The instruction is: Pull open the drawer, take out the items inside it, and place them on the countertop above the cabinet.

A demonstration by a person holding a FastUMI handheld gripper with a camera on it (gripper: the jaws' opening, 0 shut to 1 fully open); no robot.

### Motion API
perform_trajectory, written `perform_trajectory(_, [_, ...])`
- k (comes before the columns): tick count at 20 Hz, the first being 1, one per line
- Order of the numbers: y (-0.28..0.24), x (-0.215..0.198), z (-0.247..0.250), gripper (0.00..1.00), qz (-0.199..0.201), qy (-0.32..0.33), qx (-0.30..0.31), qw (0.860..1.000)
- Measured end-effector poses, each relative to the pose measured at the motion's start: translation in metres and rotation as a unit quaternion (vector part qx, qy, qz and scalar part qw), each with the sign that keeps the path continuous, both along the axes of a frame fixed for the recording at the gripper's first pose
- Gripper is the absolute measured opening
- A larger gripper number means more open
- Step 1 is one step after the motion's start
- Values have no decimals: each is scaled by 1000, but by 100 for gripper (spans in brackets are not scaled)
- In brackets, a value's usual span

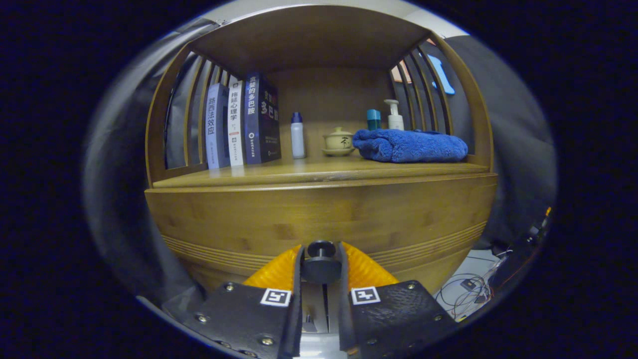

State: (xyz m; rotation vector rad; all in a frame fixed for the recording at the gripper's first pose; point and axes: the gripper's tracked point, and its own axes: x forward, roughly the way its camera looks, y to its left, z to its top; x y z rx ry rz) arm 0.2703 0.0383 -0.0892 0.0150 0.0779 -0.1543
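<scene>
Slippage is the main risk here: the drawer knob (320, 259) is small and round, and if the pull goes off-axis, upward or to one side, the knob could pop out from between the fingers before the drawer (319, 219) moves. A jerk is the other hazard. The cabinet stands light-looking on its base, and a hard tug might drag the whole unit forward or rock the things on the bench (319, 174) above: the row of upright books (241, 124), the small white bottle (297, 135), the lidded tea cup (338, 141) on its saucer, and the pump bottle (395, 115) behind the folded blue towel (411, 145). A steady, straight draw seems the safer course.

The tool (320, 267) sits narrowed to about the knob's width, one finger on each flank of the knob, and both appear to press against it, so I judge it clamped on the knob. The drawer front looks flush with the cabinet face, still closed, so whatever lies inside cannot be seen yet.
</scene>
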Motion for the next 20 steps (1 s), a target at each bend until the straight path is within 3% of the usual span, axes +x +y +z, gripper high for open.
perform_trajectory(20, [5,-44,-7,30,5,15,-12,1000])
